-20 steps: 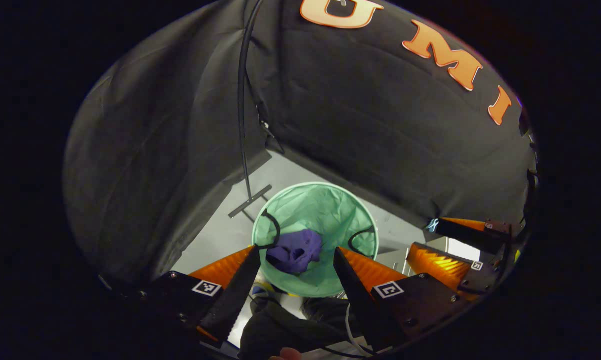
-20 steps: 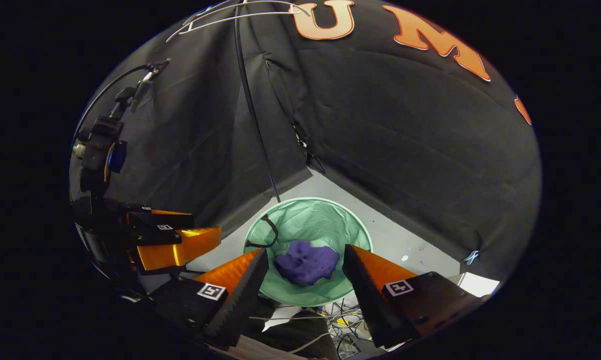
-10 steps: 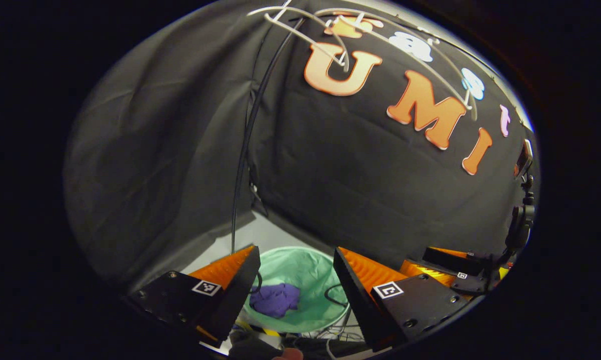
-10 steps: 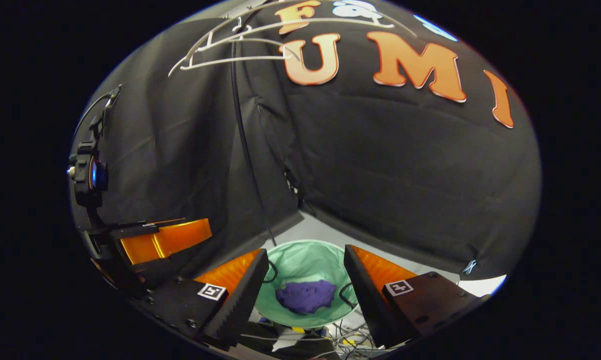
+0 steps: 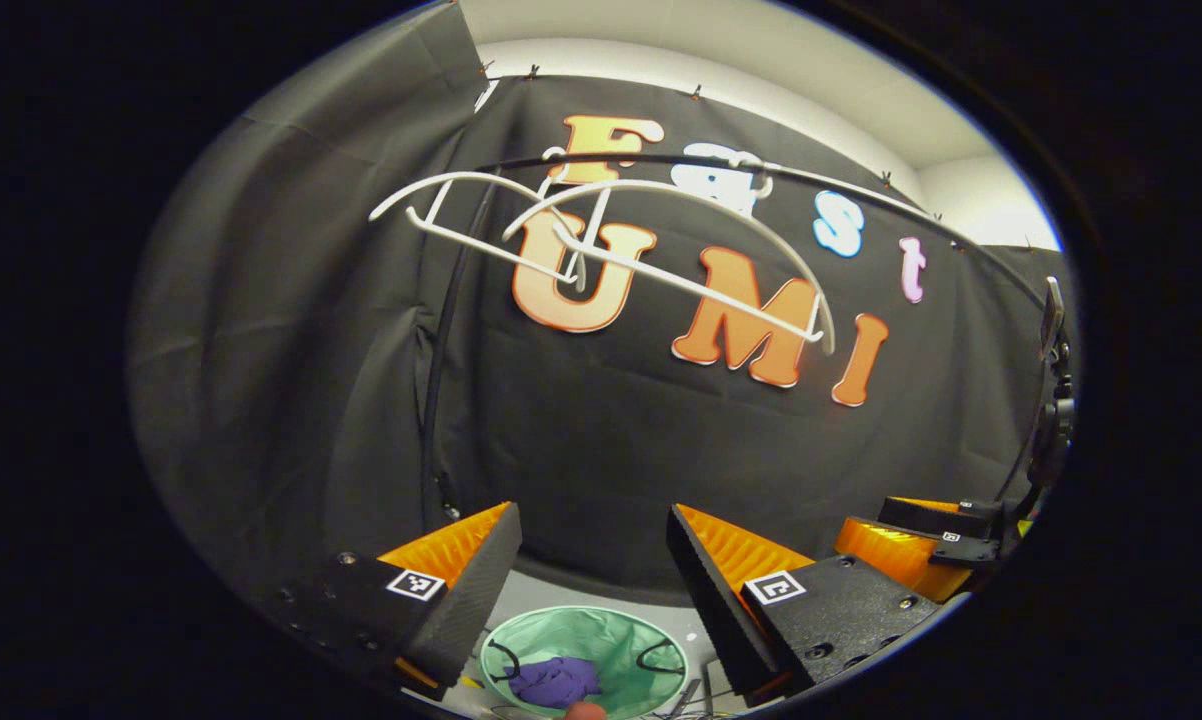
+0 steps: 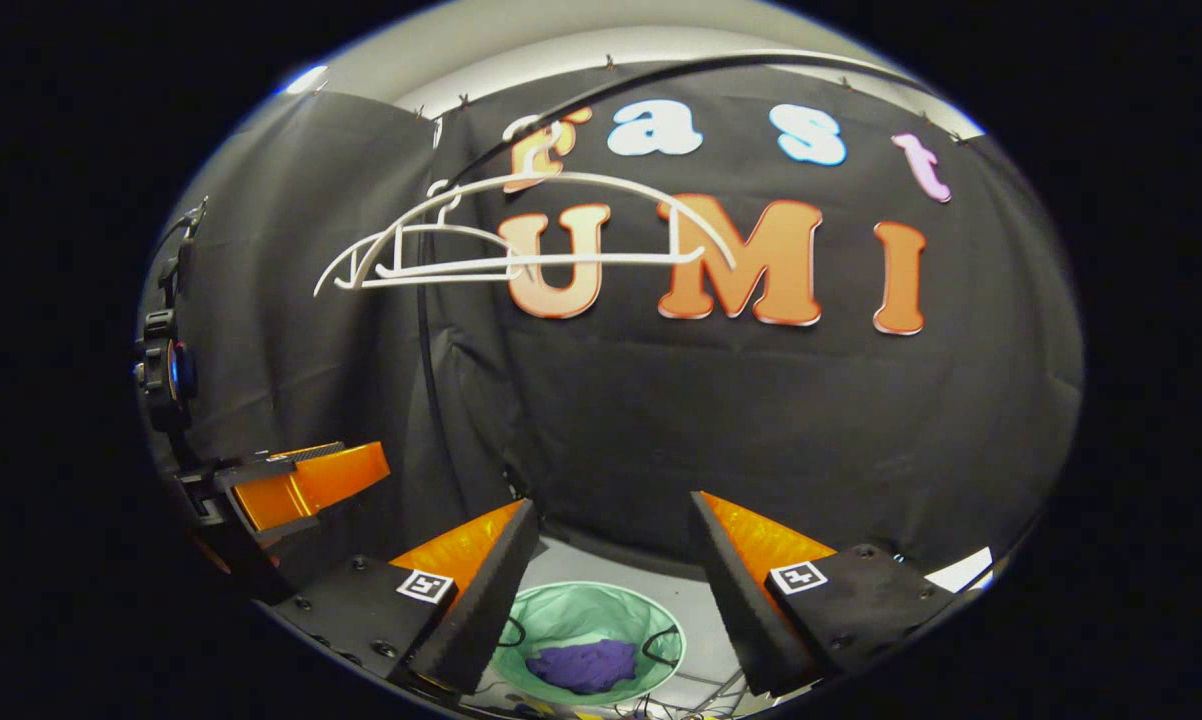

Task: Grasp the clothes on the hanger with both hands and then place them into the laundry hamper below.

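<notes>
Your left tool [image 5: 593, 560] stands with its fingers spread wide and nothing between them, and your right tool [image 6: 611, 555] is the same — open and empty, raised well above the floor and facing the booth's back wall. Just below each pair of fingers sits the green laundry hamper [image 5: 601, 630] on the floor, and the purple clothes [image 6: 581, 665] lie bunched inside it, clear of the rim. From the left gripper view the clothes [image 5: 553, 682] rest between the hamper's two black handles. Up ahead the white hangers [image 6: 521, 240] hang bare from the curved black rail [image 5: 721, 170], with no garment on them. By that showing the drop looks done, so the step in hand is a clean retreat: keep both tools level and apart from each other, hold them open, and lift straight away from the hamper so nothing snags its handles. Mind the hangers as you rise — they are near your line of travel and will swing if brushed.
</notes>
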The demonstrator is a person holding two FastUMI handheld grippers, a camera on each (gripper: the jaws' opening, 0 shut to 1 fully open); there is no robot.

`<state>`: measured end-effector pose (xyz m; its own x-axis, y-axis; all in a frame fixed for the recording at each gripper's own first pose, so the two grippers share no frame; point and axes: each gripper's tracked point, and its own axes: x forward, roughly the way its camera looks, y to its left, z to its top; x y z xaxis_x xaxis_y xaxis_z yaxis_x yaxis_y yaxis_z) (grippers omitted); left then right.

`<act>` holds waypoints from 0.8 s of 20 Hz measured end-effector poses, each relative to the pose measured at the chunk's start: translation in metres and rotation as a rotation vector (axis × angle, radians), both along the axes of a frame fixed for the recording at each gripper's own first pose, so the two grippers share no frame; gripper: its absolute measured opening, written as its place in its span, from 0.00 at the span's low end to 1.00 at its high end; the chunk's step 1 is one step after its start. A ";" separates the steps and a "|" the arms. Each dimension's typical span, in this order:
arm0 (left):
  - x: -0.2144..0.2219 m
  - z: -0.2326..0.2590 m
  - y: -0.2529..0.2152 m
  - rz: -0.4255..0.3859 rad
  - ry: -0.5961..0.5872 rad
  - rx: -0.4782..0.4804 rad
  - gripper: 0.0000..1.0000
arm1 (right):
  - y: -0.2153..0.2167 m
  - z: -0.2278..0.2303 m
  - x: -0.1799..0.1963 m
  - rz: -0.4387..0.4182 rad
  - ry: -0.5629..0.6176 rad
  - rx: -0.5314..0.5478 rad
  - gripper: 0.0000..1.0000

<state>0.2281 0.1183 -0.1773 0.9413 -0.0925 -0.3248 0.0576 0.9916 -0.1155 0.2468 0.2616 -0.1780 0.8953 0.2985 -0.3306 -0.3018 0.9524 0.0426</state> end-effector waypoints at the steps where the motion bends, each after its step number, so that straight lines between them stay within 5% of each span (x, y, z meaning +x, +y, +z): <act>1: -0.002 0.012 -0.001 -0.003 -0.020 -0.010 0.94 | 0.000 0.013 -0.002 -0.015 -0.021 0.014 0.99; 3: -0.011 0.035 -0.004 0.009 -0.056 -0.025 0.94 | -0.003 0.035 -0.013 -0.020 -0.062 0.032 0.92; 6: -0.030 0.060 -0.003 0.062 -0.119 -0.030 0.89 | -0.015 0.061 -0.030 0.001 -0.125 0.019 0.99; 8: -0.044 0.069 -0.006 0.107 -0.136 -0.035 0.94 | -0.026 0.073 -0.045 0.017 -0.144 0.008 0.92; 11: -0.069 0.076 -0.013 0.148 -0.140 -0.035 0.90 | -0.044 0.090 -0.072 0.038 -0.155 0.026 0.99; 14: -0.093 0.086 -0.017 0.183 -0.155 -0.021 0.89 | -0.061 0.104 -0.093 0.057 -0.172 0.051 0.92; 15: -0.101 0.091 -0.016 0.201 -0.166 -0.015 0.99 | -0.067 0.109 -0.099 0.059 -0.175 0.060 0.92; 16: -0.110 0.099 -0.016 0.208 -0.184 -0.009 0.89 | -0.073 0.112 -0.104 0.057 -0.181 0.069 0.91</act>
